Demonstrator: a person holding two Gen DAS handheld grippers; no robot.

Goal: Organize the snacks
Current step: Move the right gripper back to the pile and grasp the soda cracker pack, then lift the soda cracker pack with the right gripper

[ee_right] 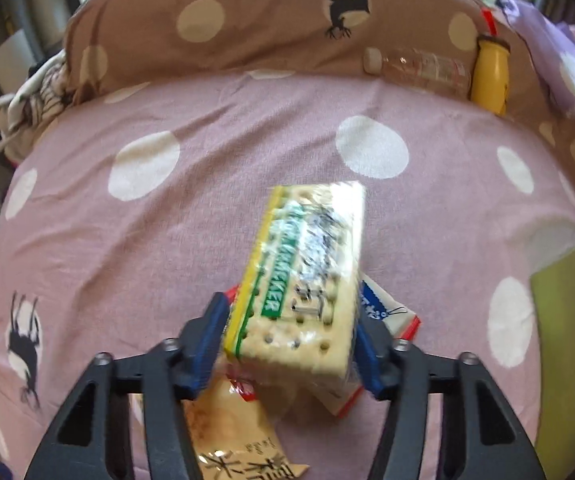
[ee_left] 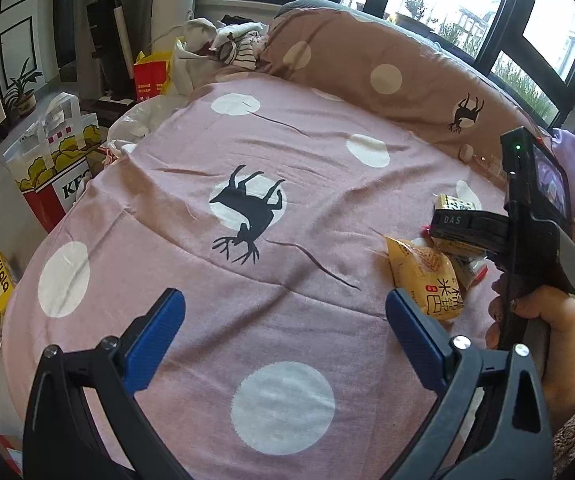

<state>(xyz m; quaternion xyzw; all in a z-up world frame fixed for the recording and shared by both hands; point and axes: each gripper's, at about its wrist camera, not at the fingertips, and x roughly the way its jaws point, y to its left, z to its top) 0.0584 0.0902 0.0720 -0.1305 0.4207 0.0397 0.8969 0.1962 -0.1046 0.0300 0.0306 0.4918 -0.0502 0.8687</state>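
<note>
Right gripper point(ee_right: 287, 344) has its fingers point(ee_right: 211, 340) clenched on the cracker pack point(ee_right: 303, 280), one blue pad on each long side, gripping the near end only. The far end sticks out past the pads, tilted up and away. The frame is blurred there, so I can't tell how square the pads sit.

Left gripper point(ee_left: 285, 332) is released and holds nothing, fingers point(ee_left: 155, 336) wide over bare pink sheet point(ee_left: 191, 208) in the near middle of the bed.

The pack sits over the snack pile near the right edge of the bed. The orange rice-snack bag point(ee_left: 423, 276) lies under it on the near side. A red-and-white packet point(ee_right: 391, 320) lies underneath, poking out to the right.

No earlier frame is given, and no bin or target row is visible. My guess is the snacks get lined up on the open sheet towards the left.

How to do this step well, as I judge it:
- Lift straight up first, so the pack doesn't drag the bag or packet along.
- The grip is off-centre, so keep the wrist slow; the free end may swing or slip.
- Don't squeeze harder. Crackers will crush.
- Set it flat on the sheet, clear of the left gripper, then release.
- Stay off the bottle point(ee_right: 419, 68) by the headboard cushion point(ee_right: 271, 20).
</note>
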